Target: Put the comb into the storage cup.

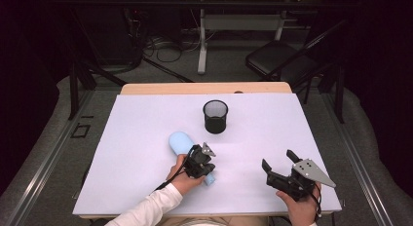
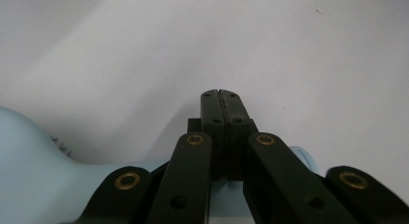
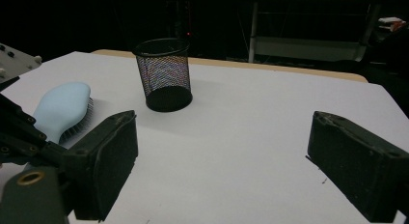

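Note:
A light blue hairbrush (image 1: 179, 141) lies on the white table cover (image 1: 146, 119), head toward the far left and handle end near the person. My left gripper (image 1: 206, 149) sits right over the handle, its jaws shut on each other with nothing between them. In the left gripper view the closed tips (image 2: 222, 96) point across the cover and the brush (image 2: 34, 166) passes beneath the linkage. My right gripper (image 1: 278, 160) rests near the front right, jaws wide open and empty. In the right gripper view it (image 3: 226, 161) faces the brush (image 3: 62, 108) and a black mesh cup (image 3: 164, 74).
The black mesh cup (image 1: 215, 116) stands upright behind the middle of the cover. A bare wooden strip (image 1: 204, 88) runs along the table's far edge. Beyond it are a chair (image 1: 277, 60), table legs and cables on the floor.

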